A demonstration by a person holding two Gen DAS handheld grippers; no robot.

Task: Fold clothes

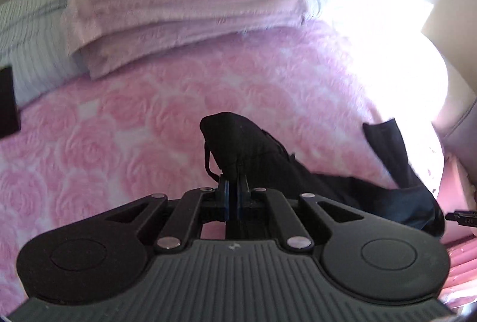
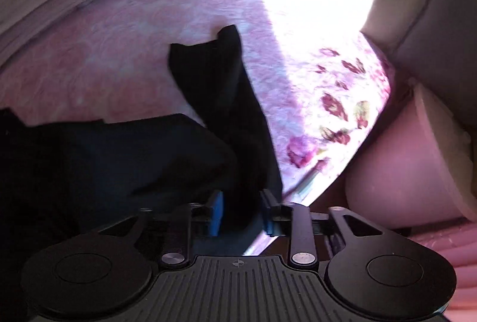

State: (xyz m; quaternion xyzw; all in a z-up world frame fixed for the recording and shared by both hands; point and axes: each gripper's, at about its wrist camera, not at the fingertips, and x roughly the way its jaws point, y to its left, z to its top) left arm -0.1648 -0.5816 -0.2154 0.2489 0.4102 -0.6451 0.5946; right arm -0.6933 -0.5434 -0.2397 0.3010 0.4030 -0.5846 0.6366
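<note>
Dark slab at far left (image 1: 7, 101): unidentifiable, half out of frame on the bed's edge.
Grey-white striped pillow (image 1: 32, 44): at the head of the bed, clear of the work area.
Folded pale-pink terry towel stack (image 1: 179, 3): parked on the pillow end, probably to leave the middle free.
Pink rose-embossed bedspread (image 1: 119, 119): flat and broad, serving as the folding surface.
Left gripper (image 1: 234, 185): jaws closed on a bunched corner of the black fabric garment (image 1: 232, 137), lifted off the bedspread, likely to carry that edge over.
Black cord loop (image 1: 208, 161): dangling beside the pinch, suggesting a waistband end.
Garment's place: trailing rightward across the bedspread to the bed's right edge.
Right gripper (image 2: 241, 214): jaws parted, pads not pressing; cloth passing loosely between them, a strip draped ahead, seemingly mid re-grasp.
Grey cushion (image 2: 441, 32): off the bed, uninvolved.
</note>
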